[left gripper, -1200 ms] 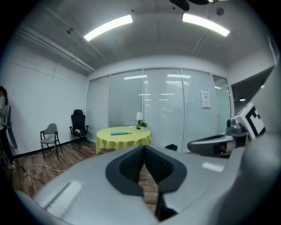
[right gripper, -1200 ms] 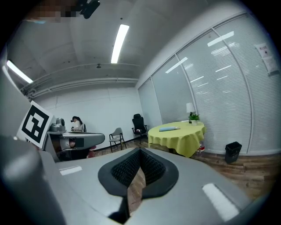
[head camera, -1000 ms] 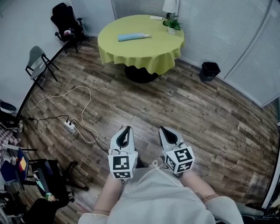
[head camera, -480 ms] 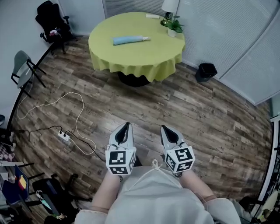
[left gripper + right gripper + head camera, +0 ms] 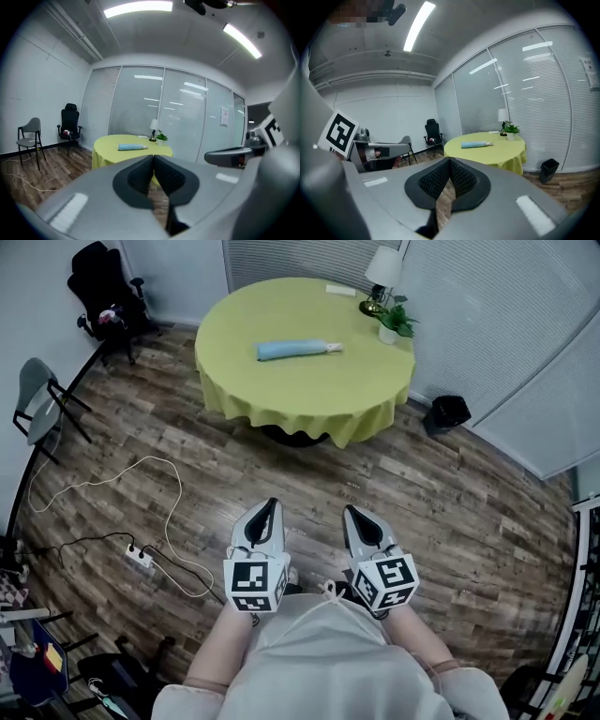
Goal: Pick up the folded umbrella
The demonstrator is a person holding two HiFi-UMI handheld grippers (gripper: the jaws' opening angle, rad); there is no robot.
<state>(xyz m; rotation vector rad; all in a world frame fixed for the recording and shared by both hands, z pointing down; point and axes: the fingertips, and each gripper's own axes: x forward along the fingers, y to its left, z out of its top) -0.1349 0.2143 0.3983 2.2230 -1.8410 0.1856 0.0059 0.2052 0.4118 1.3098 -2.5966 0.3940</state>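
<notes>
The folded umbrella is a light blue roll lying on a round table with a yellow-green cloth, far ahead across the wooden floor. It also shows small in the left gripper view, the umbrella on the table, and in the right gripper view, the umbrella likewise. My left gripper and right gripper are held side by side close to my body, both pointing toward the table. Each is shut with nothing between its jaws, as the left gripper and right gripper show in their own views.
A lamp and a potted plant stand at the table's far right. A black bin sits right of the table. At left are a folding chair, an office chair, and a power strip with cables.
The table and umbrella have drawn nearer and shifted slightly right in the head view as I walk forward. Both grippers stay shut and keep their place before my body.
</notes>
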